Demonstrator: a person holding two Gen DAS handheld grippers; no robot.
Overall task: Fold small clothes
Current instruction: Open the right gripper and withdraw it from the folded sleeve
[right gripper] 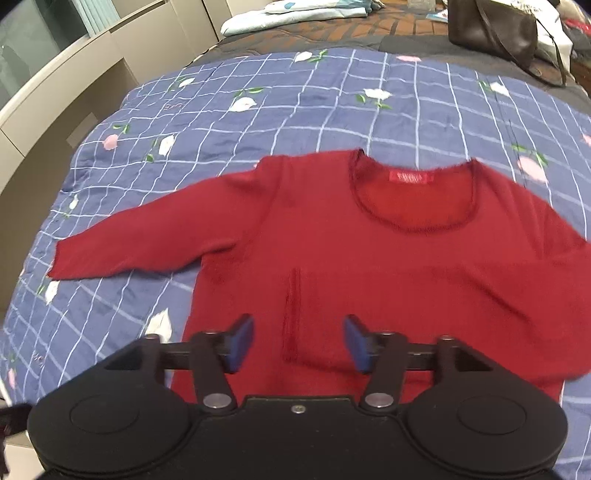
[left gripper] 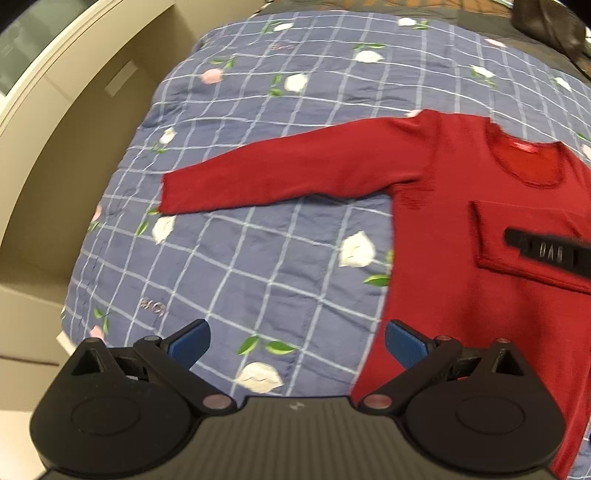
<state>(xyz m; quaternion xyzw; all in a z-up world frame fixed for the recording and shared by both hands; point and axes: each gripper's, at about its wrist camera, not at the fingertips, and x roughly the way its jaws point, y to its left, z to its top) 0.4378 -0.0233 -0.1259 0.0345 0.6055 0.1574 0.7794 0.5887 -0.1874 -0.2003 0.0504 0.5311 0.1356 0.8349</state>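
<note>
Even indoor light, soft and moderately bright, faint shadow under the red sweater [right gripper: 332, 258], motion blur smearing the checked quilt [left gripper: 258, 240] and sweater edges, strong fisheye bending at the borders, dark corners, no harsh glare

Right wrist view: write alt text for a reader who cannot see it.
A red long-sleeved sweater lies flat on a blue checked floral quilt, one sleeve stretched out to the left and the other folded across the chest. The open right gripper hovers above the folded sleeve's cuff, holding nothing. A dark bag sits at the far edge of the bed.
</note>
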